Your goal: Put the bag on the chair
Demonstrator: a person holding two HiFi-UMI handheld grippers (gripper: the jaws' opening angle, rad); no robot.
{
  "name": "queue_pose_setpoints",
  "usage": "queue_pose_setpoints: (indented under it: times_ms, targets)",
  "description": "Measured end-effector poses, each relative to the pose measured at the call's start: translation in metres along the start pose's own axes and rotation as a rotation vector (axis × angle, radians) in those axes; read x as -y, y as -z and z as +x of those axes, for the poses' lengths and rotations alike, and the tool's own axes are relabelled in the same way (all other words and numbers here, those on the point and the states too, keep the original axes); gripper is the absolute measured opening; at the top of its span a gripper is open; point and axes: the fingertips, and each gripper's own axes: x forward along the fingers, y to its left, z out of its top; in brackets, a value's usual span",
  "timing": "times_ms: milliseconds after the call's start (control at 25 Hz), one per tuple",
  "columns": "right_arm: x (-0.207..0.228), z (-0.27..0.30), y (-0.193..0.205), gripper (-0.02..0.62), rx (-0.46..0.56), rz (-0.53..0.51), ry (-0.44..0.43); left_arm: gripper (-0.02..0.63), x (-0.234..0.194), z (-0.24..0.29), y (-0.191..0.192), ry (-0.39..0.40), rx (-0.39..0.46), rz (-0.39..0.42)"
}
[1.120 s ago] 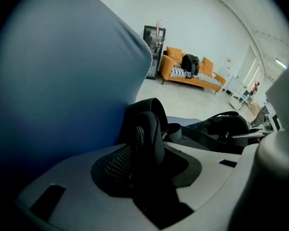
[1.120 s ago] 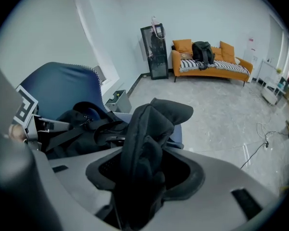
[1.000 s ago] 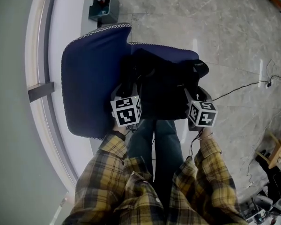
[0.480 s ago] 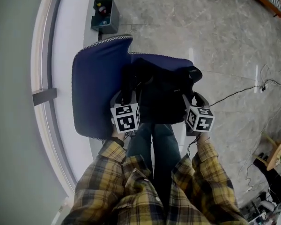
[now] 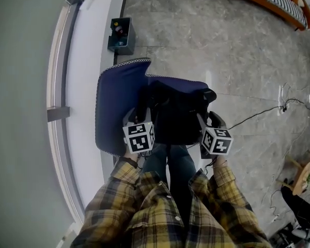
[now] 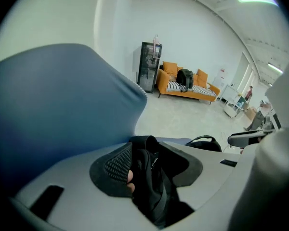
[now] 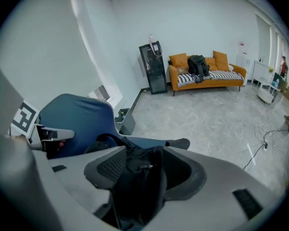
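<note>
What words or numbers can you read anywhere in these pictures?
There are no words or numbers that can be read.
The left marker cube and the right marker cube show only black-and-white square patterns, no letters.
The small red-and-white sign on the far wall is too small to read.

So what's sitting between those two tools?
The black bag, on the blue chair. The head view shows it between the left tool and the right tool.
</note>
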Motion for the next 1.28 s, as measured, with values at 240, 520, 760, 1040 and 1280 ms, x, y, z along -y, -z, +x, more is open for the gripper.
queue_pose_setpoints:
  times_ms: [240,520,760,1040,1280]
  targets:
    - [-0.034,-0.033,-0.039,0.235,0.08,-0.027,-0.075,0.17,0.008,-0.029,-0.036,0.031,0.066,0.014]
    - [-0.064,-0.089,-0.085,0.235,0.173,-0.052,-0.168,0.17,0.024,-0.076,-0.076,0.066,0.138,0.028]
    - [-0.094,-0.142,-0.122,0.225,0.277,-0.079,-0.257,0.169,0.046,-0.121,-0.115,0.139,0.245,0.038]
    - [-0.127,-0.202,-0.164,0.185,0.406,-0.133,-0.331,0.089,0.07,-0.176,-0.161,0.204,0.384,0.087]
    - [-0.137,-0.24,-0.182,0.129,0.476,-0.194,-0.346,0.044,0.101,-0.217,-0.182,0.282,0.44,0.126]
